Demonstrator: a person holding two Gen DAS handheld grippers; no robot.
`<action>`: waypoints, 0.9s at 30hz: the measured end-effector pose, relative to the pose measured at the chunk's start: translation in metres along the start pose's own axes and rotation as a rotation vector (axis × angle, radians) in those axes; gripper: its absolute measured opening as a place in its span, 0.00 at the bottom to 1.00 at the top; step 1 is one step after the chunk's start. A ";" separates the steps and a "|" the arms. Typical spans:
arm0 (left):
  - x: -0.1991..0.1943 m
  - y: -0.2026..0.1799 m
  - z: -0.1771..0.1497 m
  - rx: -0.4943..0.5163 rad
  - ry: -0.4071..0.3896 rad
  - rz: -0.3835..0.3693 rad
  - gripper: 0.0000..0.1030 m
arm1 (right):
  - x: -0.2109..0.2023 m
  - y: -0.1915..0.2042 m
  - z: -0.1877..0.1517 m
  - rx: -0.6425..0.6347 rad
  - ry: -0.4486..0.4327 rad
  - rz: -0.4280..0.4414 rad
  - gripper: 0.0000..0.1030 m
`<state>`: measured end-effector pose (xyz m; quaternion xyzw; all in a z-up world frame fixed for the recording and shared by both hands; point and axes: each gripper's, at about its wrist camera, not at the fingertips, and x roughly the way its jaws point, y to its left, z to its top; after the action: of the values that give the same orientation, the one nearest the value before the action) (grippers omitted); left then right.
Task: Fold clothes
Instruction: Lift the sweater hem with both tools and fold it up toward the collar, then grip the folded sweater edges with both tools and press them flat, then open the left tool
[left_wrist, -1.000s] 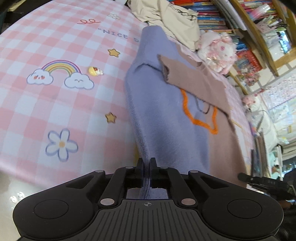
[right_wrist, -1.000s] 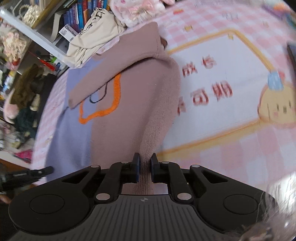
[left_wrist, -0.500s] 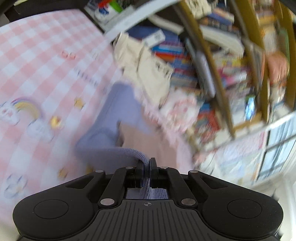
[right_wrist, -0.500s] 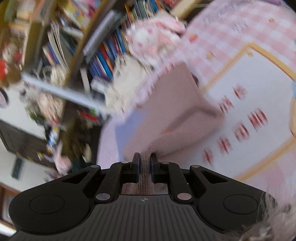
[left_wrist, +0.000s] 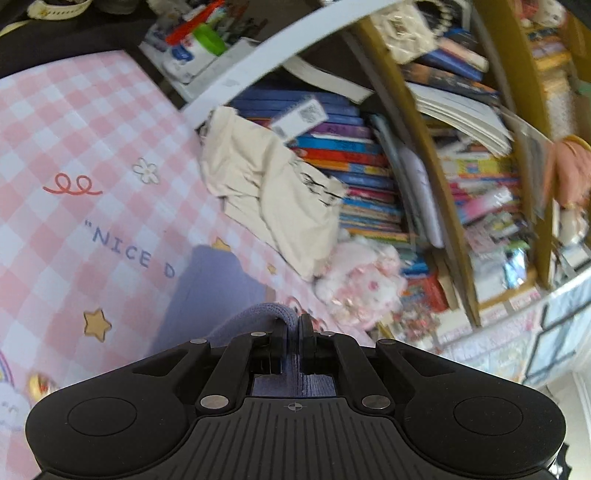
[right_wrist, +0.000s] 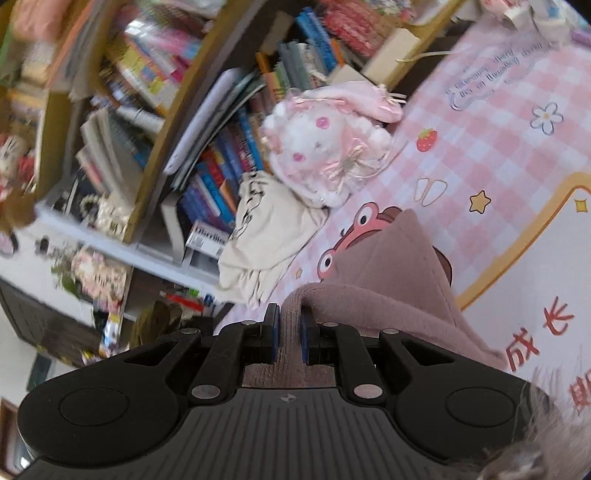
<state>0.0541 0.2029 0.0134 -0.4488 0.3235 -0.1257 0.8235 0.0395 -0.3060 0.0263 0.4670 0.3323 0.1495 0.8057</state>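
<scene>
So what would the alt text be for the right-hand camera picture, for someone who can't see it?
A black two-finger claw pinches a fold of mauve-brown knitted sweater, lifting it over a pink checked mat. Behind lie a crumpled cream garment, a pink and white plush toy and crowded bookshelves.

bookshelf (left_wrist: 424, 155) crammed with books | pink checked mat (left_wrist: 74, 129) | plush toy (right_wrist: 325, 147) by shelf

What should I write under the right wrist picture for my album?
Right claw pinching the brown sweater edge above the pink checked mat, facing a plush toy.
</scene>
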 end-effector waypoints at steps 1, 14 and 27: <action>0.005 0.003 0.003 -0.009 0.002 0.011 0.04 | 0.005 -0.004 0.003 0.017 -0.002 -0.007 0.11; 0.085 0.012 0.024 0.144 0.132 0.238 0.12 | 0.070 -0.029 0.033 0.006 -0.050 -0.264 0.40; 0.045 0.003 0.016 0.122 0.085 0.056 0.81 | 0.087 0.014 0.000 -0.689 0.073 -0.380 0.46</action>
<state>0.0982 0.1924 -0.0022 -0.3828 0.3622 -0.1413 0.8380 0.1043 -0.2514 0.0038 0.0938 0.3717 0.1171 0.9162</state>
